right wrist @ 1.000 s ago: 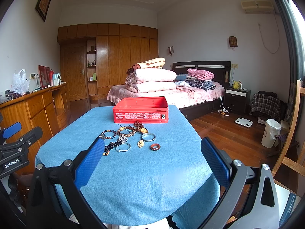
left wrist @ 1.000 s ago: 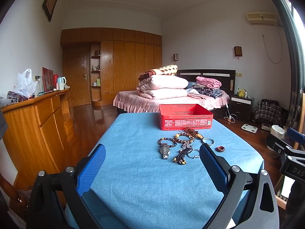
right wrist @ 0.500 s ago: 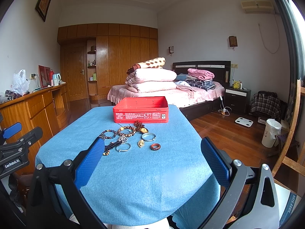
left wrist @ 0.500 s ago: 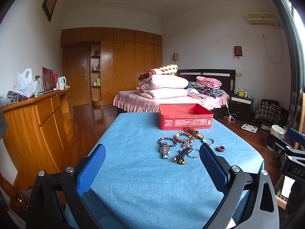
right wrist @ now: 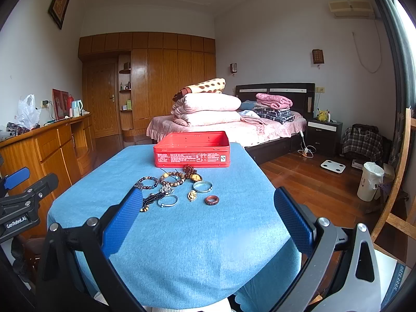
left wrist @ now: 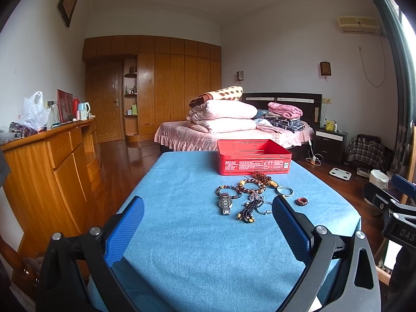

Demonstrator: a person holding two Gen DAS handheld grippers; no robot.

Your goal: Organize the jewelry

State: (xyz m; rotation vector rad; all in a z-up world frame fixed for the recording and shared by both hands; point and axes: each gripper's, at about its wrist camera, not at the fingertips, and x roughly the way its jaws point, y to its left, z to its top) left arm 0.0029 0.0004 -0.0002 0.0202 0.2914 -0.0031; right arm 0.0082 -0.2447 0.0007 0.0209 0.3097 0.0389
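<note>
An open red tin box [left wrist: 253,156] [right wrist: 192,150] stands at the far end of a blue-clothed table [left wrist: 182,223] [right wrist: 234,228]. In front of it lies a cluster of jewelry: a metal watch [left wrist: 225,203], bead bracelets [left wrist: 251,184] [right wrist: 172,178], a silver bangle [left wrist: 284,191] [right wrist: 202,186], a red-brown ring [left wrist: 302,202] [right wrist: 211,200], a dark bead strand [right wrist: 152,199] and a gold pendant [right wrist: 192,195]. My left gripper [left wrist: 208,230] is open and empty, above the table's near left. My right gripper [right wrist: 208,223] is open and empty, above the near right edge.
A wooden dresser [left wrist: 49,166] runs along the left wall. A bed with folded quilts [left wrist: 226,119] lies beyond the table. A white bin [right wrist: 370,180] and a wooden chair [right wrist: 397,182] stand on the right.
</note>
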